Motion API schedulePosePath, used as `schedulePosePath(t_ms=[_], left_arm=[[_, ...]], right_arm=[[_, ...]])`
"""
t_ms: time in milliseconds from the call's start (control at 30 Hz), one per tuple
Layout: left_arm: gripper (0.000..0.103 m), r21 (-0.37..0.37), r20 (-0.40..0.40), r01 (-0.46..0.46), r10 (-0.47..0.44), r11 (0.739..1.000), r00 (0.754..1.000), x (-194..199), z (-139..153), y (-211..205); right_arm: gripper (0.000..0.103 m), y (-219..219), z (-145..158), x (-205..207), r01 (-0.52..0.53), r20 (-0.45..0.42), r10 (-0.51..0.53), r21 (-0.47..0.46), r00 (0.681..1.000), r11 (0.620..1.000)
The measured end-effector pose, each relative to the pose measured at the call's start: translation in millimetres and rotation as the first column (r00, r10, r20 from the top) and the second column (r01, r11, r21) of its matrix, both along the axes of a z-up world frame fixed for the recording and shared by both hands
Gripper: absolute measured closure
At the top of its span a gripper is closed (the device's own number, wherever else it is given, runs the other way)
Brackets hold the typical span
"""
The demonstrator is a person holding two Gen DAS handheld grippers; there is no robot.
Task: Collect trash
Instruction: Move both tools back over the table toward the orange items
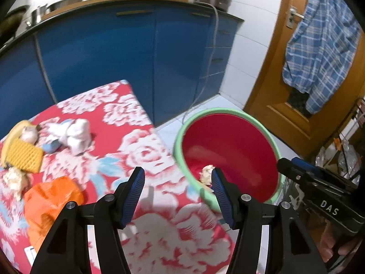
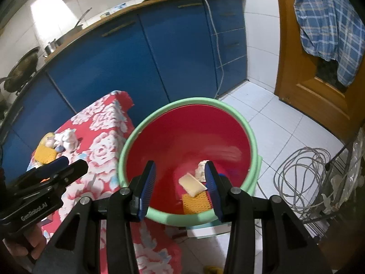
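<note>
A red basin with a green rim stands on the floor right of the table. In it lie a pale yellow piece, a yellow mesh sponge and a crumpled tissue. On the table lie white crumpled paper, a yellow mesh sponge, an orange plastic bag and a tissue wad. My left gripper is open and empty above the table's right edge. My right gripper is open and empty above the basin.
The table carries a red floral cloth. Blue kitchen cabinets stand behind. A wooden door with a plaid shirt is at the right. A coil of grey cable lies on the white tile floor.
</note>
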State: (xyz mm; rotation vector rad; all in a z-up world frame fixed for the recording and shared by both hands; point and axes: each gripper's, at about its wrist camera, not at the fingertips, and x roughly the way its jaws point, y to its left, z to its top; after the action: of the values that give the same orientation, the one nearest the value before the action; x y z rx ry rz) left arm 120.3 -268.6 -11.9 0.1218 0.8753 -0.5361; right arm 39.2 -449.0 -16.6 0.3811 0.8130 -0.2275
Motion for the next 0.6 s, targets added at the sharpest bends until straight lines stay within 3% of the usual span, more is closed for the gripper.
schedulePosePath(t_ms=[600], left_arm=[[0.041,0.06,0.04,-0.209,0.207,0.976,0.978,-9,8,99]], right_arm=[[0.057,56,11,2,-0.12,0.04,0.119,0.025,0.992,0.992]])
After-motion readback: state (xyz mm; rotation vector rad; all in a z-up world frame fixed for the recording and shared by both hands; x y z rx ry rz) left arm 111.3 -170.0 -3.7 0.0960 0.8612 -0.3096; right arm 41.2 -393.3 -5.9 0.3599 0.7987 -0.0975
